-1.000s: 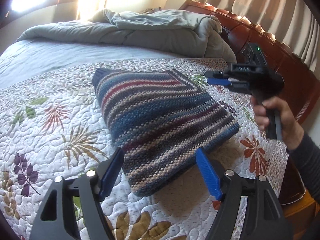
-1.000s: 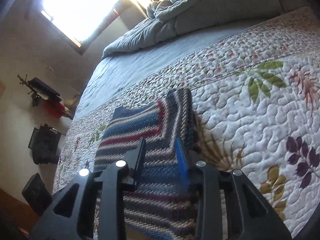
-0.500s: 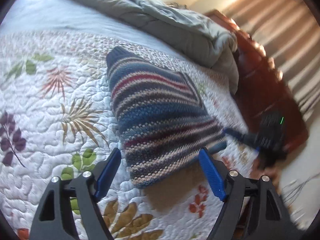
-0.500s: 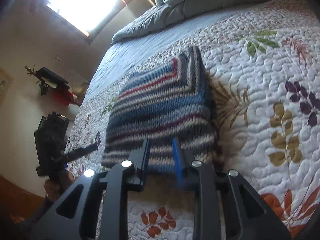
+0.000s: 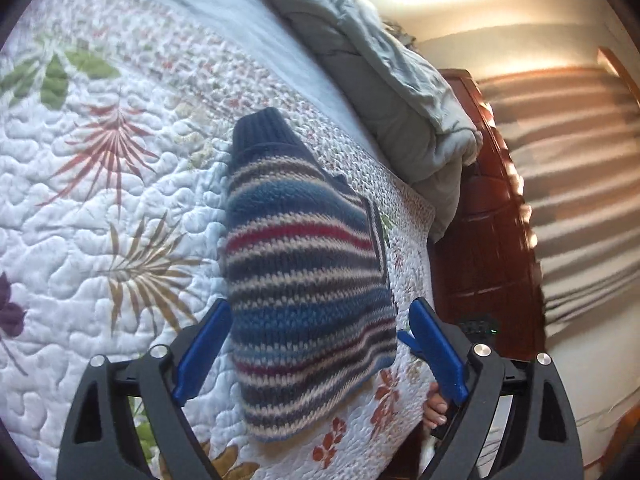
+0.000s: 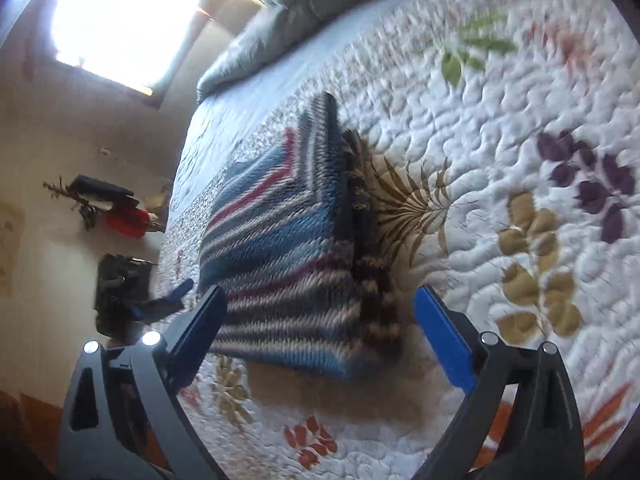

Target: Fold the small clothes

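On the floral quilt (image 5: 100, 240), near its edge by the wooden footboard (image 5: 484, 248), the folded striped sweater (image 5: 304, 276) is lying flat, its long axis running away from both grippers. The left gripper (image 5: 320, 344) is hovering wide open and empty, straddling the sweater's near end; the right gripper (image 6: 320, 336) is gaping likewise, framing the sweater's near edge, seemingly no closer.

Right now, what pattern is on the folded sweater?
The sweater has blue, red, cream and dark stripes; clearest in the left wrist view.
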`<state>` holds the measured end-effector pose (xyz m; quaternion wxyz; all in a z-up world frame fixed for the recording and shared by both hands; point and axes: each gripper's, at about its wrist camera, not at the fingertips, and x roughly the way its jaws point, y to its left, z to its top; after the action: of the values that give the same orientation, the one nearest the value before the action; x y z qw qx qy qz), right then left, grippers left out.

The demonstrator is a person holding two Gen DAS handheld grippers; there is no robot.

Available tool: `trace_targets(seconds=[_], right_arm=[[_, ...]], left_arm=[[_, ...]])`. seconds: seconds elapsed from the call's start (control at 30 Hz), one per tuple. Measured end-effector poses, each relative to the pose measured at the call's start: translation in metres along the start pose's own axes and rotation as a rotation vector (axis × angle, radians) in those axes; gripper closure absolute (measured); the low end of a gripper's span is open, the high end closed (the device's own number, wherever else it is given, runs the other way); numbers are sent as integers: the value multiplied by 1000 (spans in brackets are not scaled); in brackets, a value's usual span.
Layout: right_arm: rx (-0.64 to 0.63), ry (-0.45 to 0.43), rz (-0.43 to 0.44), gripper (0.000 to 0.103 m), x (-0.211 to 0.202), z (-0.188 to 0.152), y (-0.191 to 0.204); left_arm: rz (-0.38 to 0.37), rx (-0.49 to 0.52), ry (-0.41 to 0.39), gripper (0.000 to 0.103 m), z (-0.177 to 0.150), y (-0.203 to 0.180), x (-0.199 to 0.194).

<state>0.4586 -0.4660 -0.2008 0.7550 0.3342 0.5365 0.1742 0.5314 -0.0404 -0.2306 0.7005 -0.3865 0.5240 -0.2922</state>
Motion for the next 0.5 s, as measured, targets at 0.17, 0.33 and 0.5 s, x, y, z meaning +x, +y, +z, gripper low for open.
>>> trace_targets(seconds=[0.17,0.33,0.5], right_arm=[[103,97,64,9,53,41,-21],[112,149,135,6,83,69,-25],[71,189,167,6,101,82,-13]], left_arm=[[-13,-26,45,12,18,12,29],[6,-23,103,11,28,24,56],[-4,-13,155,11,33,29,81]])
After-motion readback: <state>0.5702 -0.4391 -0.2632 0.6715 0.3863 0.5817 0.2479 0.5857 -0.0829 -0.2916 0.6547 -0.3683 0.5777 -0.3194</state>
